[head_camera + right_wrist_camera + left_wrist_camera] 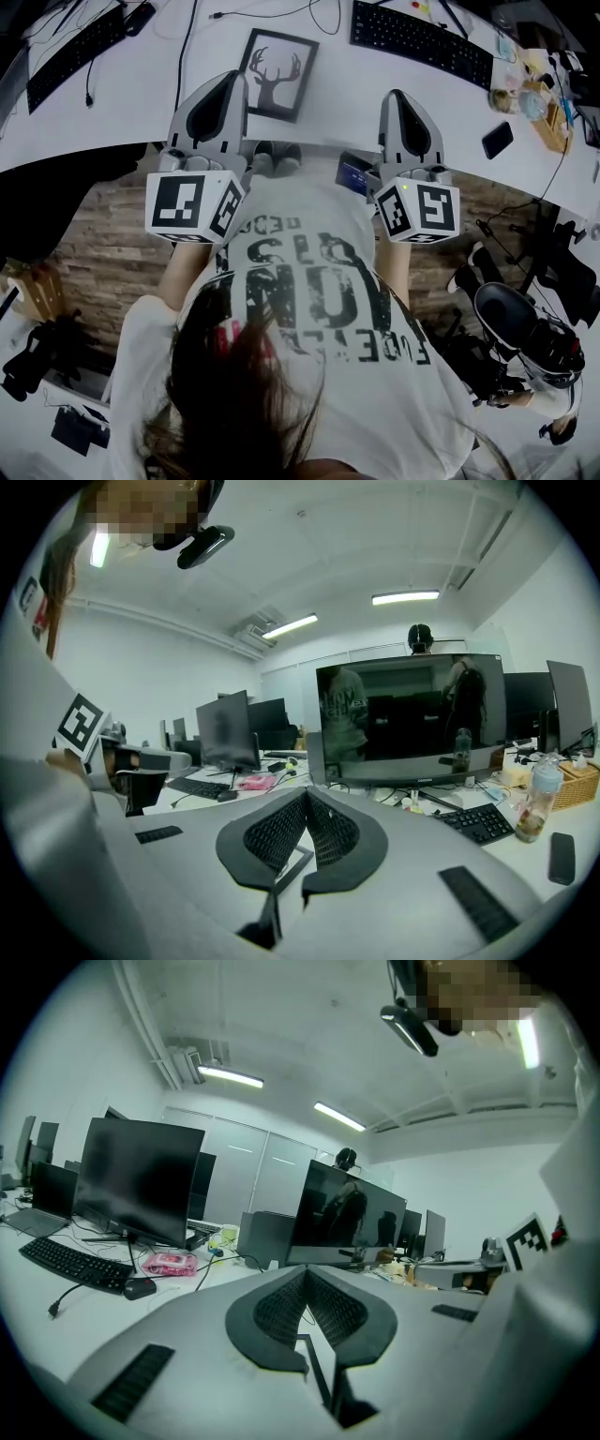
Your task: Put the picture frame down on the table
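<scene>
From the head view, both forearms reach forward from the body. Each hand is tucked under a marker cube [192,206], and both tools are aimed out over the edge of the white table [131,103]. The left tool [233,82] and right tool [398,96] run roughly parallel, well apart.

The picture frame [277,75] lies flat on the table, face up, between the lines of the two tools and closer to the left one, whose tip is just beside the frame's left edge. I cannot tell whether they touch. The frame's long axis runs away from the person with a slight tilt. The deer's antlers point toward the far side, where a keyboard [417,39] sits. A phone [497,139] lies off to the right.

In the left gripper view, the jaws are pressed together at the tips with nothing between the pads. A dark edge of the frame shows on the table through the gap below them. A monitor [141,1180] and a mouse [139,1287] stand beyond.

In the right gripper view, the jaws likewise meet at the tips and hold nothing. A corner of the frame is visible through the gap beneath. At the far right is a woven basket [574,782] whose contents are not readable, with a bottle [536,803] upright just in front of it.
</scene>
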Available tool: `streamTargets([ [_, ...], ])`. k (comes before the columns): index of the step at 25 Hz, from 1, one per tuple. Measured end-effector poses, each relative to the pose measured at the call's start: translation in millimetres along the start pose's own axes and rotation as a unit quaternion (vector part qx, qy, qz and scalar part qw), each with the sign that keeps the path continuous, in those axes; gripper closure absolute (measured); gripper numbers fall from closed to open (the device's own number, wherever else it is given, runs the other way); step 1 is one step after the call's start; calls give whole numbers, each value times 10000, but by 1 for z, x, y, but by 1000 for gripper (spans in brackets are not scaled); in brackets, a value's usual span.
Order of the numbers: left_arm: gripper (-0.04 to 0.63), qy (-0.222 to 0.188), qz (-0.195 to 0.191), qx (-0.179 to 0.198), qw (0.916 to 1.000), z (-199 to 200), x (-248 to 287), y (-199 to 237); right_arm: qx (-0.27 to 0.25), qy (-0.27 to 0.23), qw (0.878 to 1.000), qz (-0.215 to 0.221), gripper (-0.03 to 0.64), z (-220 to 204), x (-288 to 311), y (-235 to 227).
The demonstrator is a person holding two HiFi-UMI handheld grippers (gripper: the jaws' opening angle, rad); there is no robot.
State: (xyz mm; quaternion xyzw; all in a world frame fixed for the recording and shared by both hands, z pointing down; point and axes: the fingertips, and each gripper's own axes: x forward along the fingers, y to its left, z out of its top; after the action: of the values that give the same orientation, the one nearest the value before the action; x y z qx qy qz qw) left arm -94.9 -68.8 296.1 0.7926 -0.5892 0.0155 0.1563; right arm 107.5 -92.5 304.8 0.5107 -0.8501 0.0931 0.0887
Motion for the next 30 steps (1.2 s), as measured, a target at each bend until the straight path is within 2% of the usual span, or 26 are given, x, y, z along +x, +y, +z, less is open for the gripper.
streamTargets([
  [7, 594, 20, 5, -41, 10000, -4, -2, -2, 37, 28, 9999, 127, 617, -5, 0, 6],
  [30, 594, 76, -190, -74, 9998, -10, -2, -9, 40, -76, 9999, -151, 617, -2, -17, -3],
])
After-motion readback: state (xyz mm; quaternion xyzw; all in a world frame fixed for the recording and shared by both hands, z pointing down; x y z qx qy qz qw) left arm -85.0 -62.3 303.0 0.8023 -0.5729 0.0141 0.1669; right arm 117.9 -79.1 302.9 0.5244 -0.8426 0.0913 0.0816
